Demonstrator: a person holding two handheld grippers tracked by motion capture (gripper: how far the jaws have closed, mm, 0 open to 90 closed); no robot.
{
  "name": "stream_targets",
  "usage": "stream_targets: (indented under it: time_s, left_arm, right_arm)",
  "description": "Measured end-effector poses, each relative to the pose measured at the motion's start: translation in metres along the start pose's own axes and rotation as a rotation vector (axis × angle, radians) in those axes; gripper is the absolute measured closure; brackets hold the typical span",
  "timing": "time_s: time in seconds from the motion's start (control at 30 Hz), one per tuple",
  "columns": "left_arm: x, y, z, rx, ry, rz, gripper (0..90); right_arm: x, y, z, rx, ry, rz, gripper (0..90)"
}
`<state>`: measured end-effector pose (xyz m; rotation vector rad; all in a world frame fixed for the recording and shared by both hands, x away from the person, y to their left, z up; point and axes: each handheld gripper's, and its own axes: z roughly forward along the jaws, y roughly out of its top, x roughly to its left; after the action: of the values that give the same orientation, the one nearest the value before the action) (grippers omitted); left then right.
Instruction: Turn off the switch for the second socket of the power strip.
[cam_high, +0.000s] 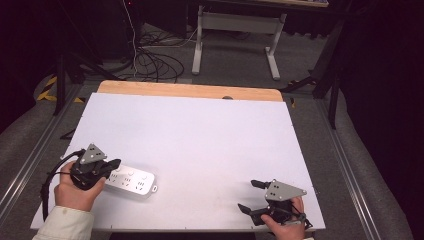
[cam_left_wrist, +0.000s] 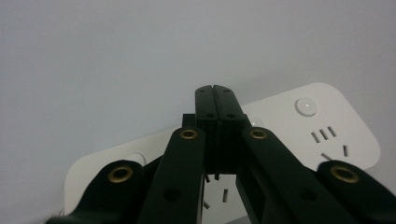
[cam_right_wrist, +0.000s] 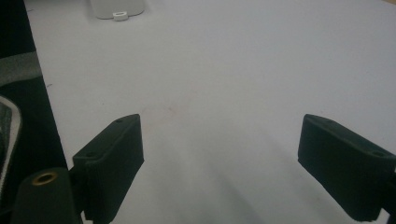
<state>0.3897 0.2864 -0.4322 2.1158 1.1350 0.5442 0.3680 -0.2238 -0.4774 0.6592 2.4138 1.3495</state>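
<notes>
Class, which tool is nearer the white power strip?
Left. The left tool is shut, right over the power strip; the right tool sits open far across the table.

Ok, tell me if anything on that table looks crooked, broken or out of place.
Nothing stands out. The white power strip lies flat on the table, somewhat slanted to its near edge, with no visible damage. The left gripper hovers over it with jaws shut; the right gripper has jaws open above bare table.

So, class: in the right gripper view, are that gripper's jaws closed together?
No, the right gripper has its jaws wide apart over bare white table.
</notes>
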Motion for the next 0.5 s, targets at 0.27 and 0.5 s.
stream_targets:
  time_s: [0.27, 0.5]
  left_arm:
    - [0.001, 0.001, -0.007, -0.022, -0.001, -0.008, 90.0]
    - [0.002, 0.001, -0.012, -0.031, -0.003, -0.009, 90.0]
  right_arm:
    - [0.0, 0.0, 0.001, 0.001, 0.002, 0.001, 14.6]
    - [-0.001, 0.0, 0.001, 0.001, 0.003, 0.004, 14.6]
